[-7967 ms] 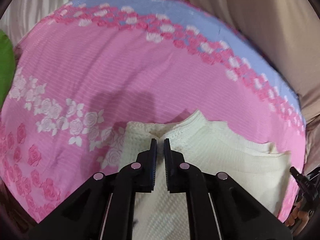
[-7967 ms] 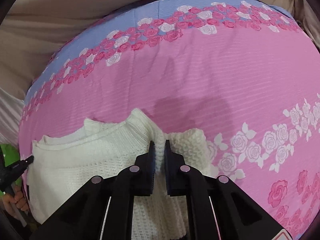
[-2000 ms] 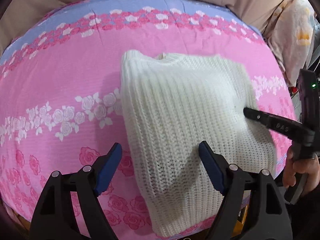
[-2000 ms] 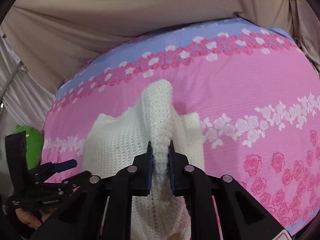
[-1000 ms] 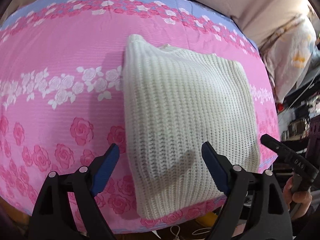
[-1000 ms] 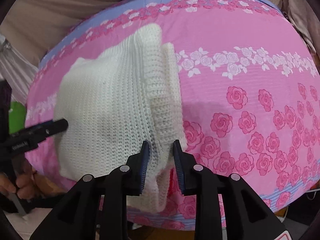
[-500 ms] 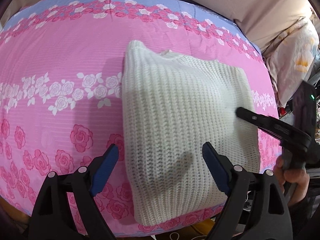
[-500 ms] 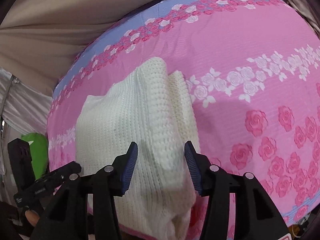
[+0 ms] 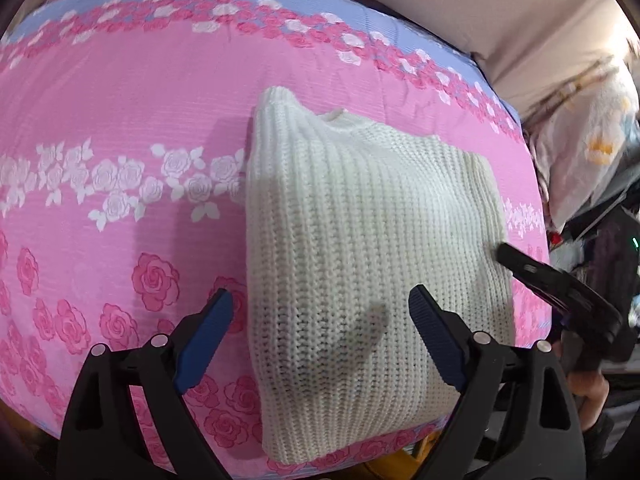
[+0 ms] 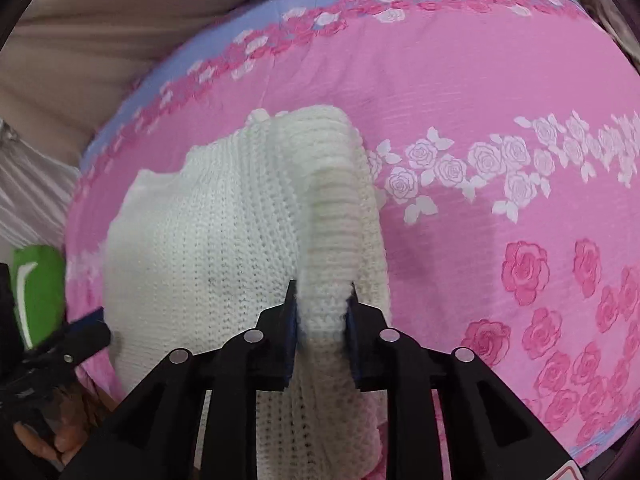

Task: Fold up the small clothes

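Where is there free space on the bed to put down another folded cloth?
The pink sheet lies bare left of the white sweater, from the blue border band down to the front edge. Right of it only a narrow strip remains. The near edge is crowded: left gripper open above, right gripper gripping the sweater's side fold.

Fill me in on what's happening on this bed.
A person is folding a white knit sweater on a pink rose-print bedspread, working a hand-held tool in each hand. The right tool pinches a thick ribbed fold along the sweater's right edge. The left tool hangs open above the sweater's near part, gripping nothing.
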The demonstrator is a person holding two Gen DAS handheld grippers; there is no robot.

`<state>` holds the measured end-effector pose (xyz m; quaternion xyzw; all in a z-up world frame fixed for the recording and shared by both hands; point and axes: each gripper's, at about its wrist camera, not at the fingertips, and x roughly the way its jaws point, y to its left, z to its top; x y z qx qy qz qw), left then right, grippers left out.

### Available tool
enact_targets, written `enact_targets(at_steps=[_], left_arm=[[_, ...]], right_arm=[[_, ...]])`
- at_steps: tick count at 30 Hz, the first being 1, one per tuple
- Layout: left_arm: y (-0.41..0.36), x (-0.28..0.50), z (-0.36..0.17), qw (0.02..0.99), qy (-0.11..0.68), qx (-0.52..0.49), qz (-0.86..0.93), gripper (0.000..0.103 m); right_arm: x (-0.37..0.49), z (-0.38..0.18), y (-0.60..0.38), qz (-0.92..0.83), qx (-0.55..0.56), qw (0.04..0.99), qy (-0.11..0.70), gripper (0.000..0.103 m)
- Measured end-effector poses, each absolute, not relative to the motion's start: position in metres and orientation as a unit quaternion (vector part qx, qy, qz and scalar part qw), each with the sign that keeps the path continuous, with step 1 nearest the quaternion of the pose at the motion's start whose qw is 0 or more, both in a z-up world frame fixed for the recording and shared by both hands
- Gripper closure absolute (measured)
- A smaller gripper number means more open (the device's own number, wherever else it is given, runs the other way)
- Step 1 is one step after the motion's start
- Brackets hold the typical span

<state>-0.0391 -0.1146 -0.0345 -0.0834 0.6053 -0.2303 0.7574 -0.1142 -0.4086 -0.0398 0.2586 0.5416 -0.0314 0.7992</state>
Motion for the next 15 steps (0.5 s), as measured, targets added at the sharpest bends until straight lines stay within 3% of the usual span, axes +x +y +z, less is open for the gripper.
enact_targets(at_steps=[1,2,3,4,8,12,15], left_arm=[[-0.11,-0.037,-0.041,0.75,0.612,-0.106,-0.228,0.015],[-0.106,-0.035,-0.049,0.741,0.622,-0.128,-0.221,0.015],[-0.103,-0.033,-0.055,0.735,0.627,-0.144,-0.216,0.015],[-0.101,-0.031,-0.061,0.73,0.631,-0.156,-0.212,0.015],[-0.099,-0.03,-0.074,0.722,0.632,-0.188,-0.211,0.013],[-0.103,-0.028,-0.085,0.711,0.634,-0.211,-0.22,0.007],[-0.11,-0.027,-0.084,0.711,0.638,-0.199,-0.221,0.006]], right_arm=[[-0.12,-0.03,-0.41,-0.03,0.27,0.805,0.528,0.073],[-0.126,-0.02,-0.412,-0.033,0.273,0.813,0.513,0.056],[-0.133,-0.01,-0.414,-0.045,0.266,0.825,0.497,0.032],[-0.138,-0.007,-0.416,-0.049,0.258,0.831,0.489,0.024],[-0.142,-0.041,-0.426,-0.044,0.269,0.799,0.536,0.021],[-0.142,-0.067,-0.427,-0.004,0.353,0.768,0.535,0.021],[-0.138,-0.071,-0.417,0.007,0.358,0.771,0.528,0.015]])
